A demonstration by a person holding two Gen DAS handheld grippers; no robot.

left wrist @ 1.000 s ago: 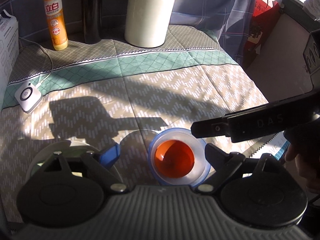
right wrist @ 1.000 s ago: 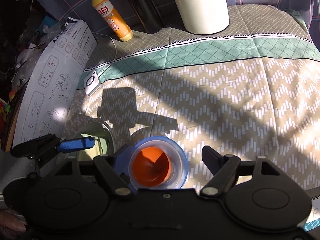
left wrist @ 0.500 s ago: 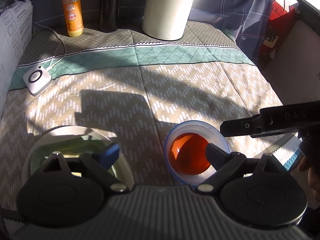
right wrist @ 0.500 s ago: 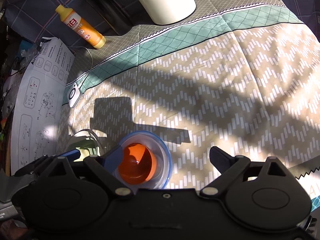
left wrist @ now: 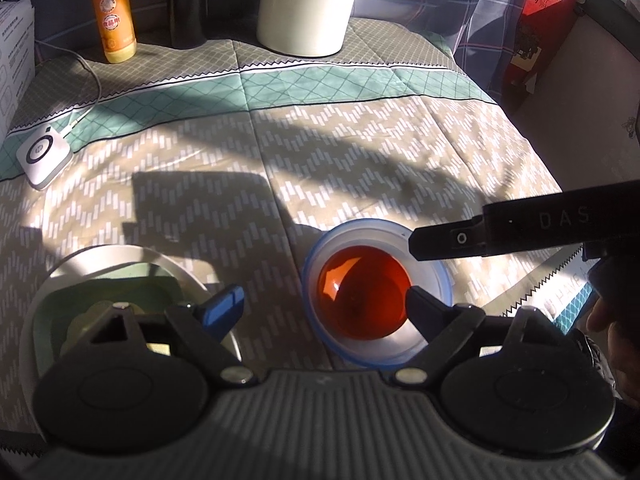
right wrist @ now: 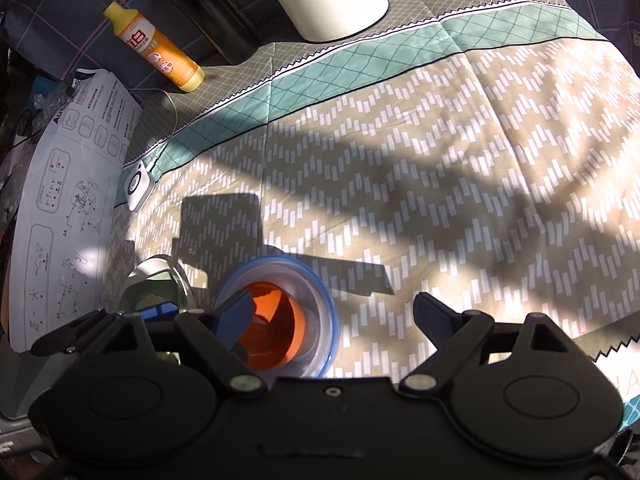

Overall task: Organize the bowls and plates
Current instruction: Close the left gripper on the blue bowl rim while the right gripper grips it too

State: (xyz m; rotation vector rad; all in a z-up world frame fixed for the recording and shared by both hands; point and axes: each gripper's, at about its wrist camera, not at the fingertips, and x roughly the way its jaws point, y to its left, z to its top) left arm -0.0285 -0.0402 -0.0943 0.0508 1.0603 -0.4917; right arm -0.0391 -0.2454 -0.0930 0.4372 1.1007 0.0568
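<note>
My left tool hangs over the near edge of the counter, which is covered in a patterned beige and teal cloth. Its jaws are spread, though they have just been narrowing a little, and they pinch nothing: the blue-tipped finger sits above the rim of the white plate with a pale green dish in it, and the black finger reaches over the orange bowl. That orange bowl is nested in a clear blue-rimmed bowl, just right of the plate and apart from it.

My right tool is spread as well, its jaws also having just narrowed slightly, empty between them. Its blue finger overlaps the near left rim of the orange bowl; whether it touches I cannot tell. Its black finger is over bare cloth.

At the far edge stand an orange detergent bottle, a dark cylinder and a white canister. A small white square device lies near the left edge.
</note>
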